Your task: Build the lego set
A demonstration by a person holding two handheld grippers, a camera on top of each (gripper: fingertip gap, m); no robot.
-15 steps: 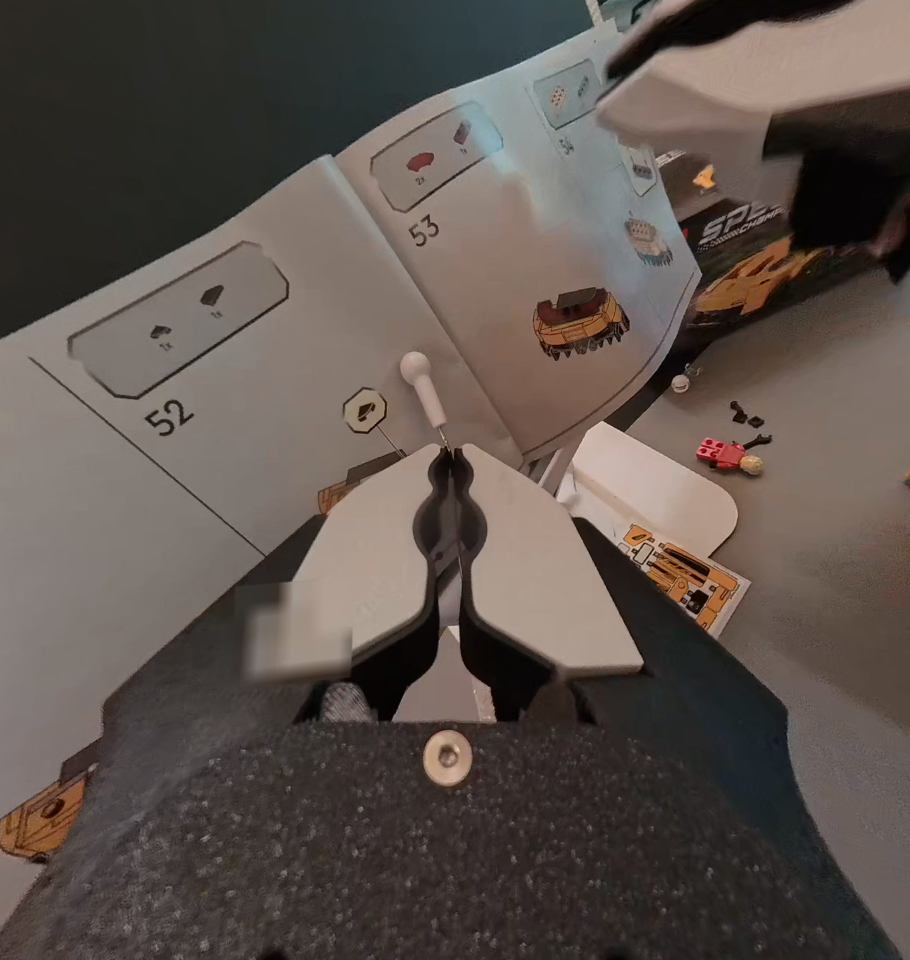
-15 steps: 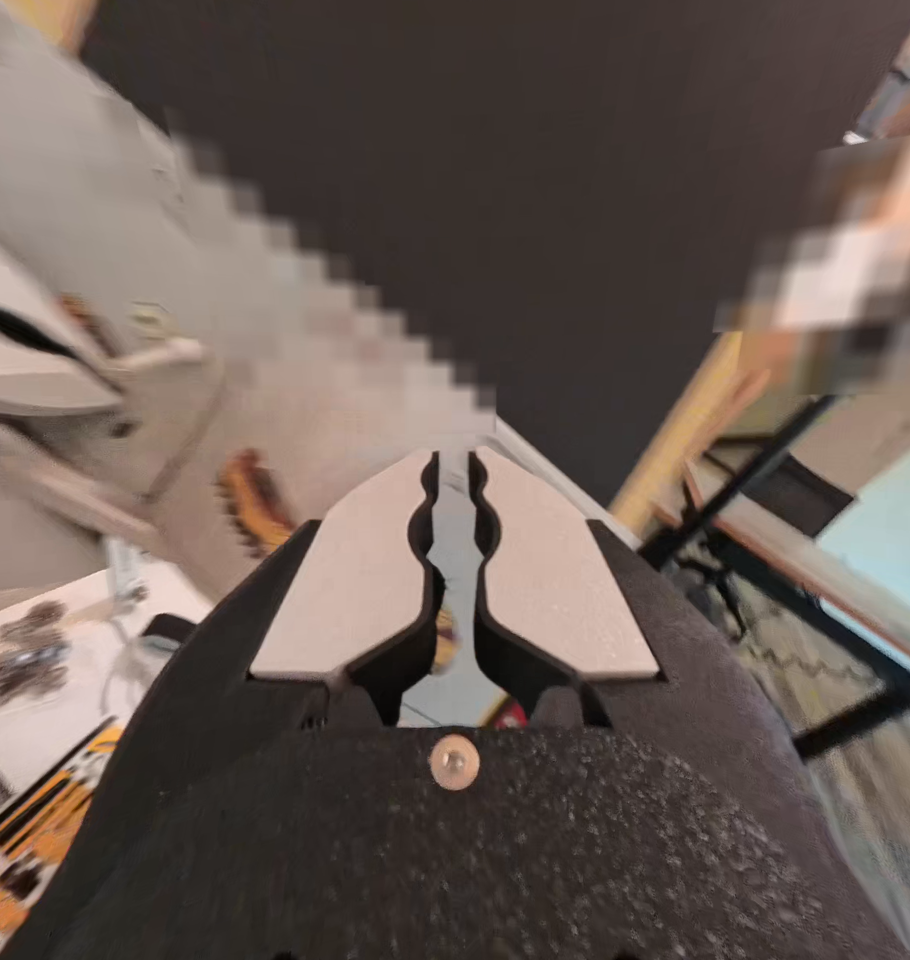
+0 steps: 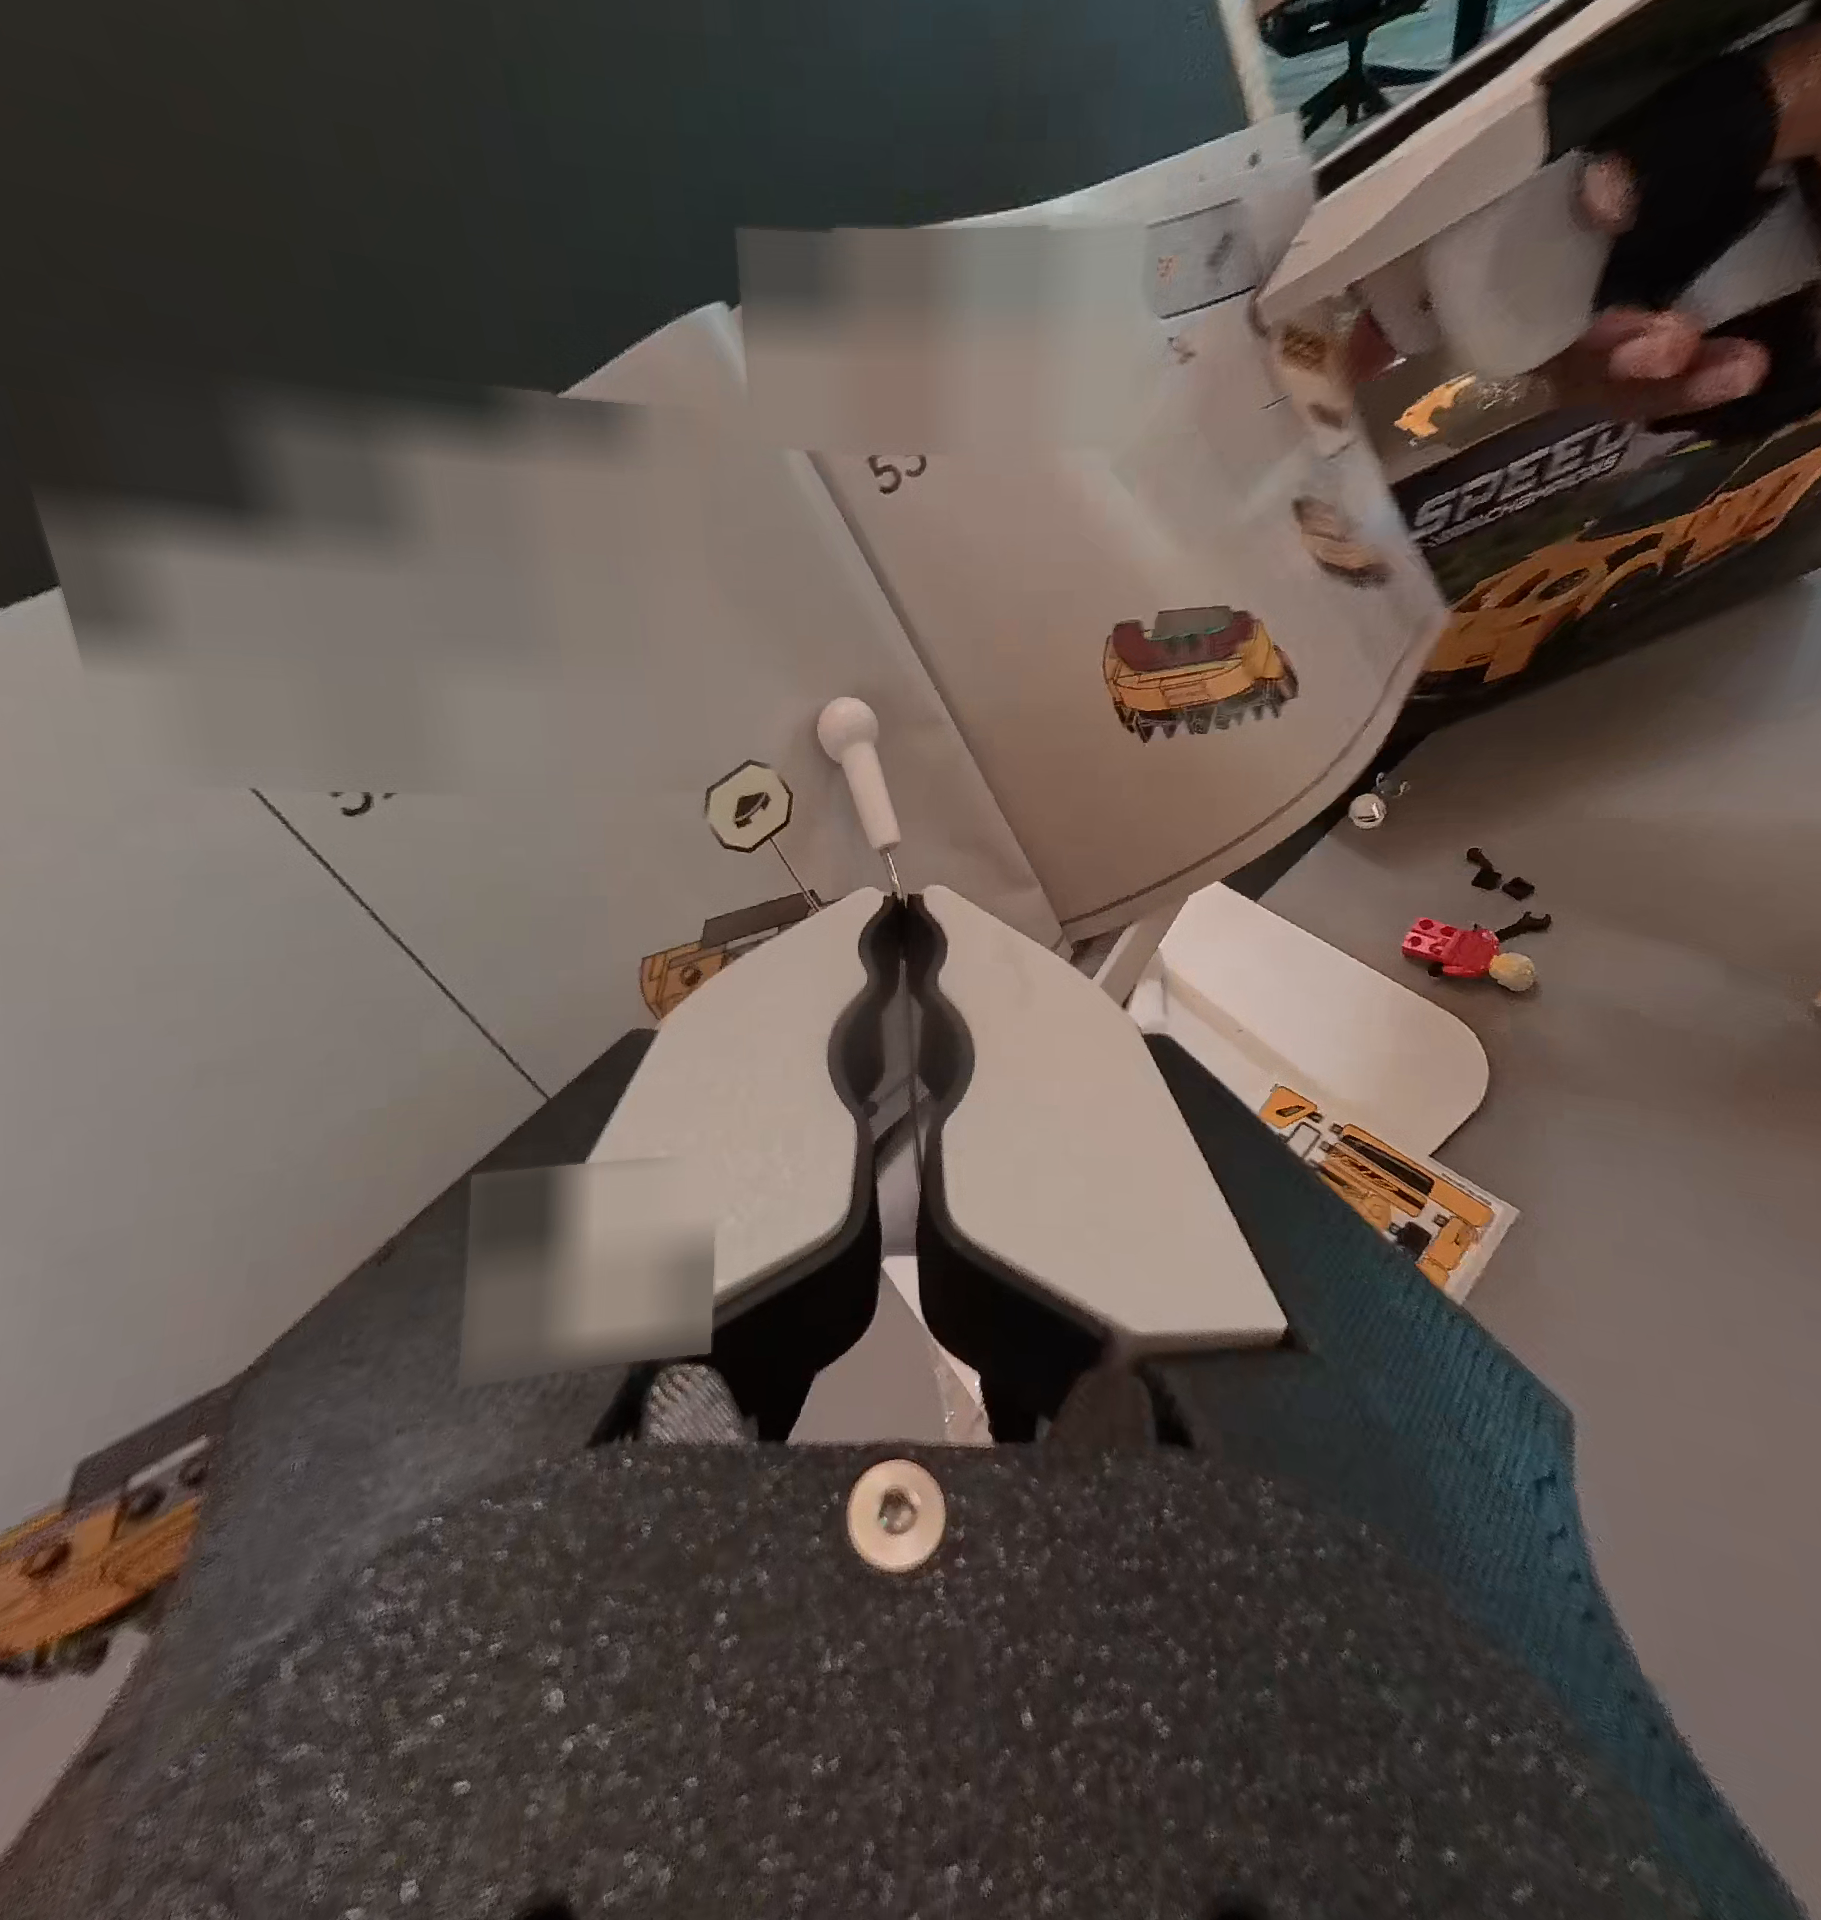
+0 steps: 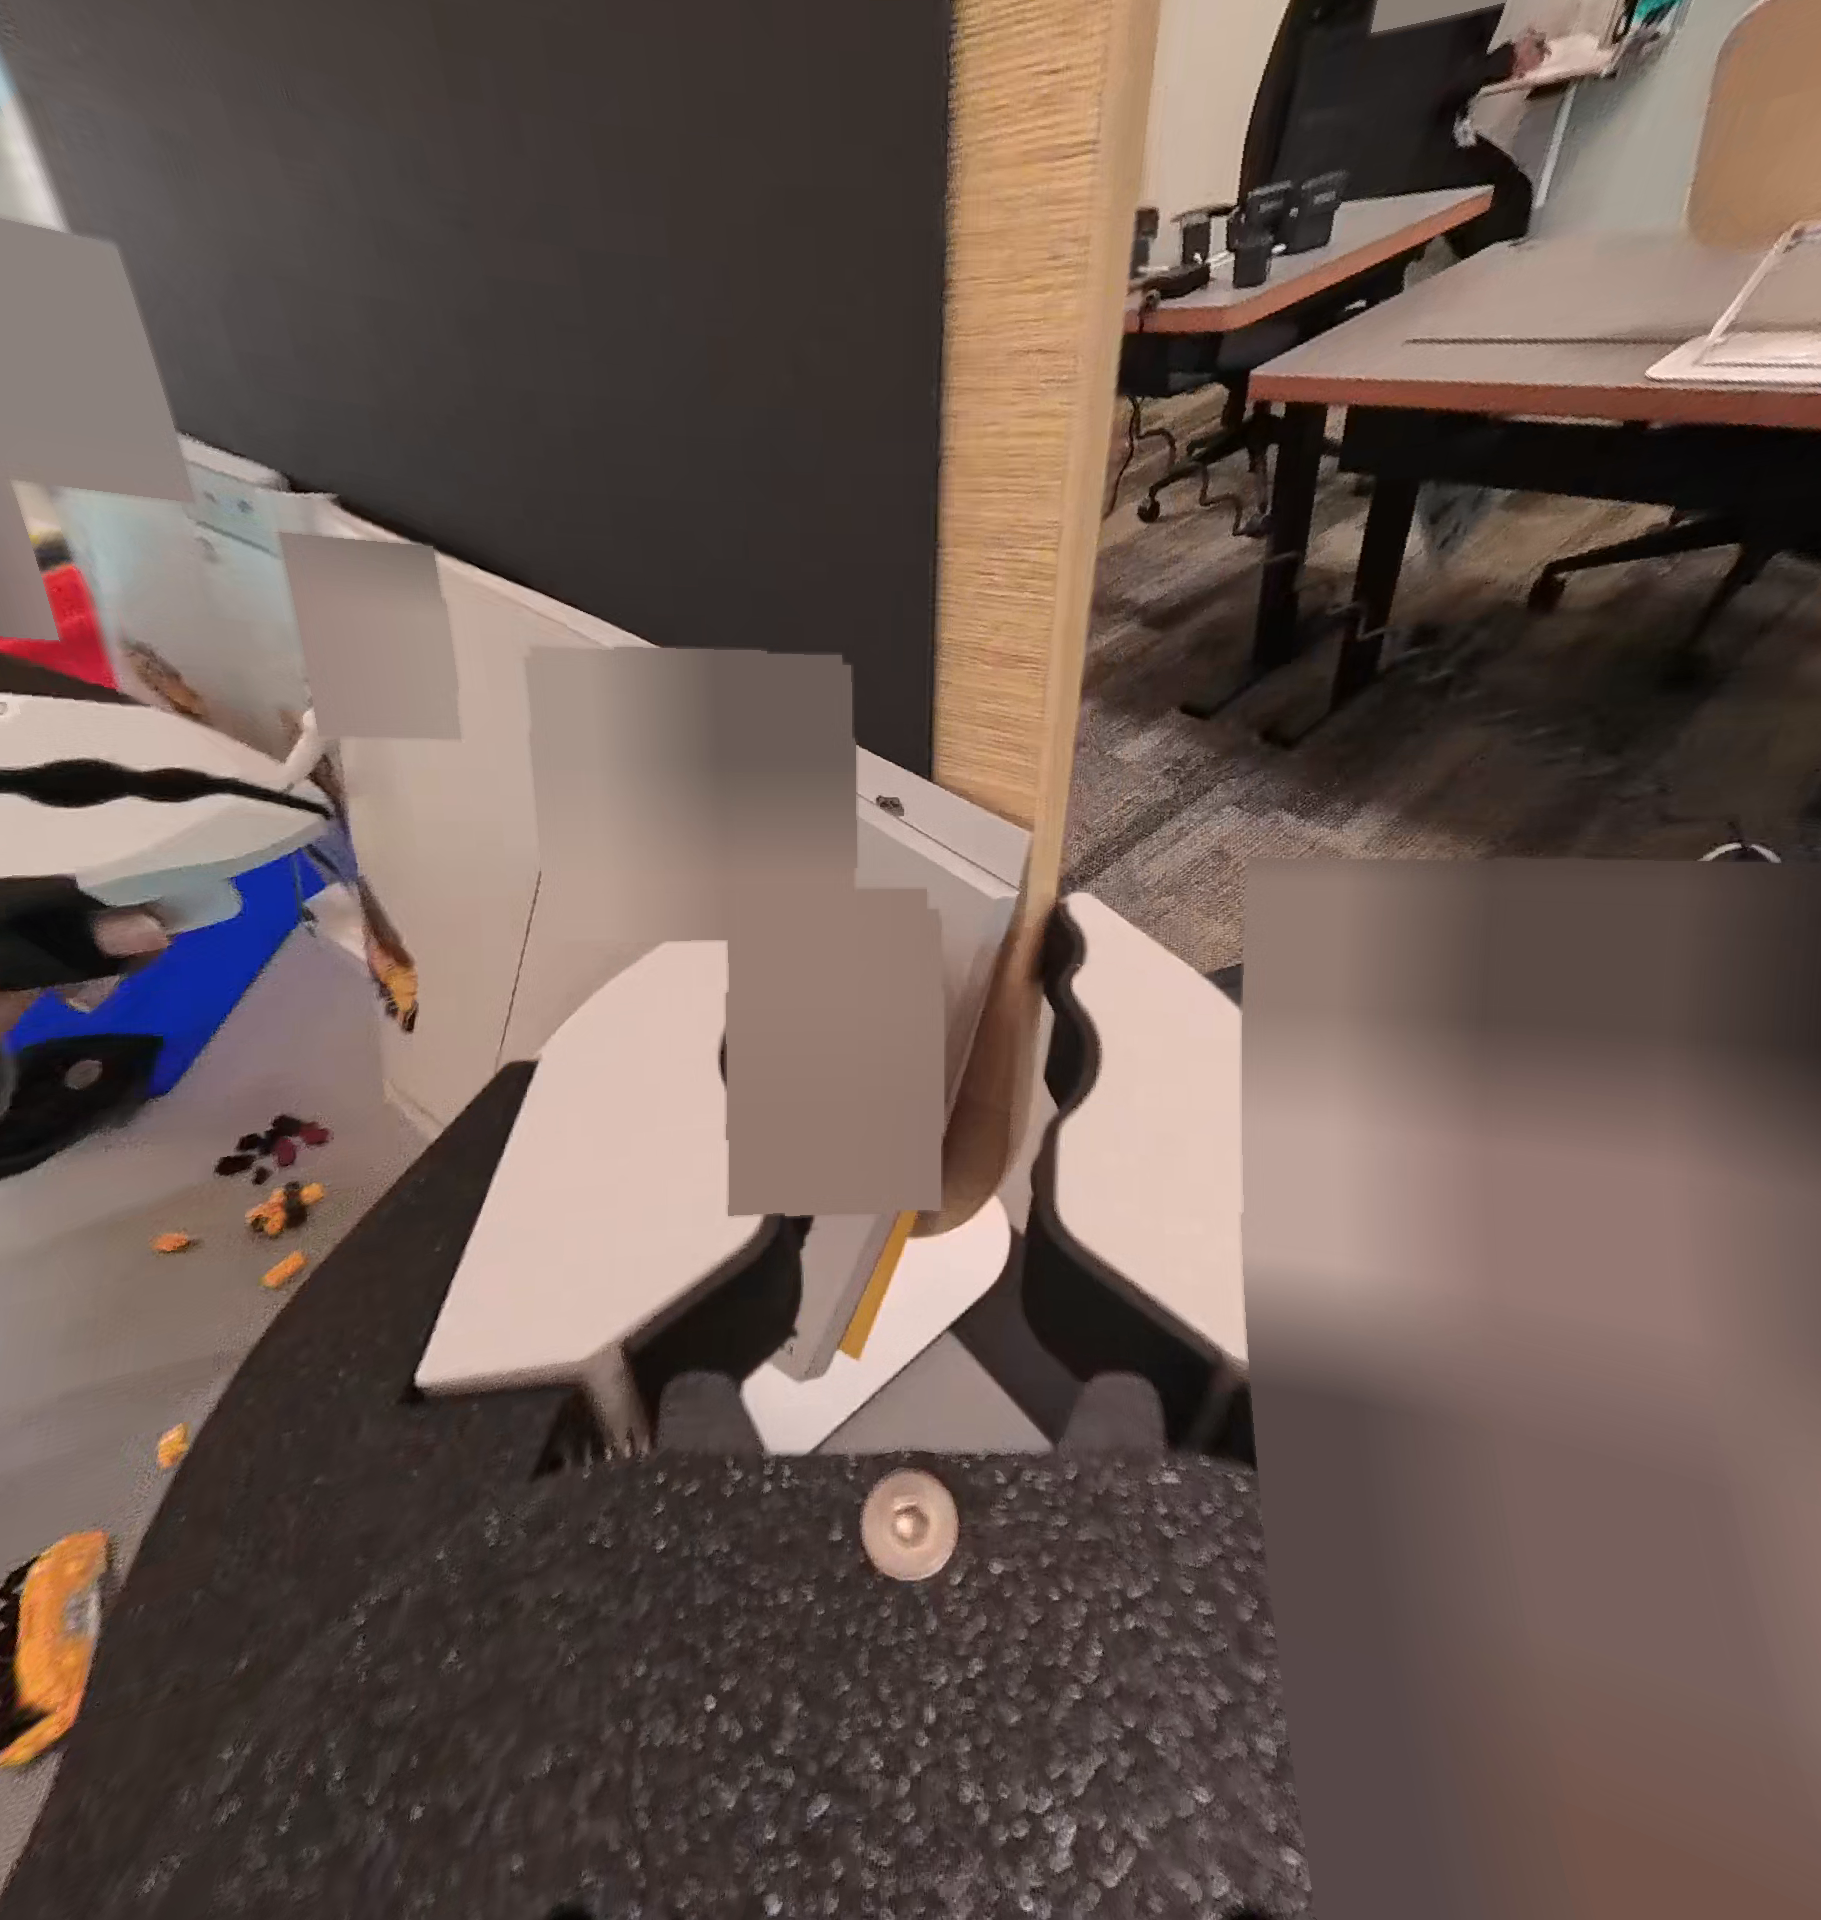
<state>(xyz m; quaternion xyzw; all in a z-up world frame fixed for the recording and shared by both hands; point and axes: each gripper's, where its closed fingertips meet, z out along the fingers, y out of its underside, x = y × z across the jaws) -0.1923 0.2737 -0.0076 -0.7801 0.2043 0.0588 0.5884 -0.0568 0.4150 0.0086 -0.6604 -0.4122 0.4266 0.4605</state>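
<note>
The left gripper, jaws clenched on a thin white ball-tipped pin tool, hovers over the open paper instruction booklet, likely checking steps, while the right gripper's jaws gape, and loose orange bricks lie on the grey surface.

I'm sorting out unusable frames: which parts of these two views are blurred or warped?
Left wrist view: right gripper and lego box smeared at top right; left gripper sharp. Right wrist view: left-edge yellow car part streaked; wide-angle lens bends the edges.

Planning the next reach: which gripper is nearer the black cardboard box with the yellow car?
Right: the right gripper is close beside the box; the left gripper, gripping a white-handled pin, is over the open booklet.
</note>
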